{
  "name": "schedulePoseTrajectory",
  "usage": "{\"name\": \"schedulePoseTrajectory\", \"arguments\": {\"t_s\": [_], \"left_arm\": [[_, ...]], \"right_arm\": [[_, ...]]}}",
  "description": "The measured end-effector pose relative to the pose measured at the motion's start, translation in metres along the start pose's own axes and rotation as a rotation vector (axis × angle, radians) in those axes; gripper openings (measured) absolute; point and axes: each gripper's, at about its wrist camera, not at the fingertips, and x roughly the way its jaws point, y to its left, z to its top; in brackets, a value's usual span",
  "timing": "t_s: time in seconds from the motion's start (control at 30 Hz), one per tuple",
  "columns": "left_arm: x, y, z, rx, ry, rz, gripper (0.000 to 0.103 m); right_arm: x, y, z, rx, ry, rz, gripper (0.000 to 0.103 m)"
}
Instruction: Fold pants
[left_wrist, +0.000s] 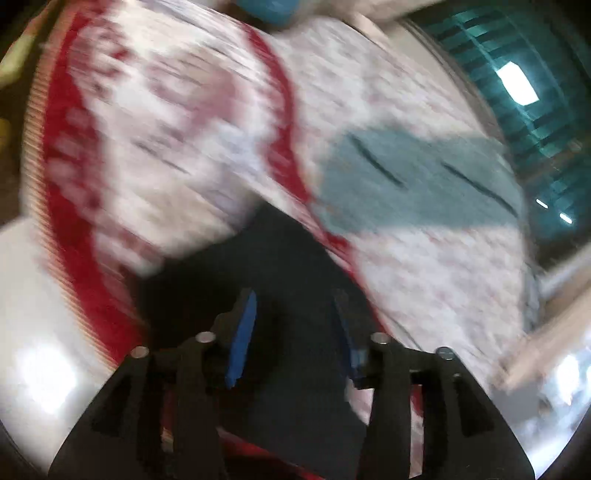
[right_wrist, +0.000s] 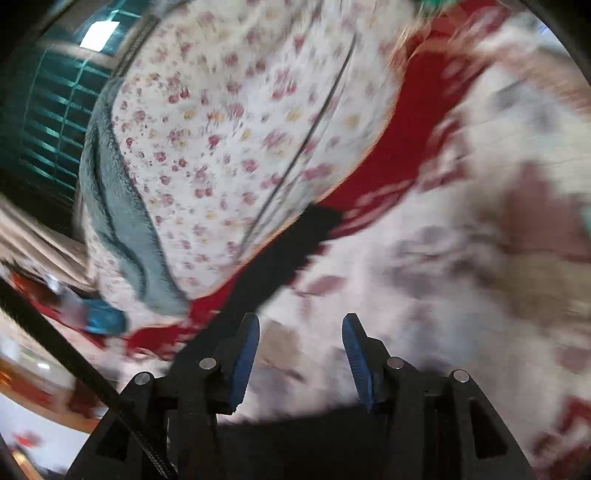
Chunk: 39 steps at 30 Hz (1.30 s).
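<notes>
The pants (left_wrist: 280, 258) are dark, almost black cloth lying on a red and white patterned spread; both views are blurred by motion. In the left wrist view my left gripper (left_wrist: 295, 314) has its blue-padded fingers apart, with the dark cloth lying between and under them. In the right wrist view the pants (right_wrist: 310, 229) show as a dark strip ahead, and more dark cloth lies at the bottom under the jaws. My right gripper (right_wrist: 300, 332) is open and empty above the white patterned spread.
A floral white cover (right_wrist: 240, 140) with a grey-blue fleece edge (right_wrist: 122, 221) lies beside the red and white spread (left_wrist: 155, 147). A teal slatted wall or blind (left_wrist: 546, 122) stands behind. A blue object (right_wrist: 103, 319) lies at the left.
</notes>
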Motion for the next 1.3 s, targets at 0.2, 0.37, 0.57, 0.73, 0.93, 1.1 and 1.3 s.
{"name": "schedulePoseTrajectory", "arguments": {"t_s": [0.2, 0.37, 0.57, 0.73, 0.93, 1.1, 1.3], "left_arm": [[0.071, -0.069, -0.071, 0.152, 0.121, -0.054, 0.046], [0.075, -0.077, -0.076, 0.192, 0.079, -0.008, 0.046], [0.091, -0.064, -0.074, 0.126, 0.132, -0.012, 0.046], [0.091, -0.06, -0.073, 0.098, 0.138, -0.015, 0.046], [0.086, -0.051, -0.07, 0.05, 0.131, -0.03, 0.046], [0.082, -0.041, -0.067, -0.005, 0.135, -0.046, 0.046], [0.079, -0.044, -0.069, 0.013, 0.14, -0.05, 0.046]], "right_arm": [[0.107, -0.006, 0.042, 0.141, 0.076, 0.082, 0.045], [0.153, -0.03, 0.061, 0.196, 0.072, -0.052, 0.045], [0.183, -0.029, 0.074, 0.146, 0.024, 0.054, 0.042], [0.193, -0.027, 0.075, 0.123, 0.046, -0.063, 0.006], [0.145, -0.025, 0.057, 0.083, -0.058, -0.175, 0.004], [0.09, -0.023, 0.023, 0.054, -0.112, -0.211, 0.004], [0.042, -0.035, -0.004, 0.054, -0.139, -0.241, 0.004]]}}
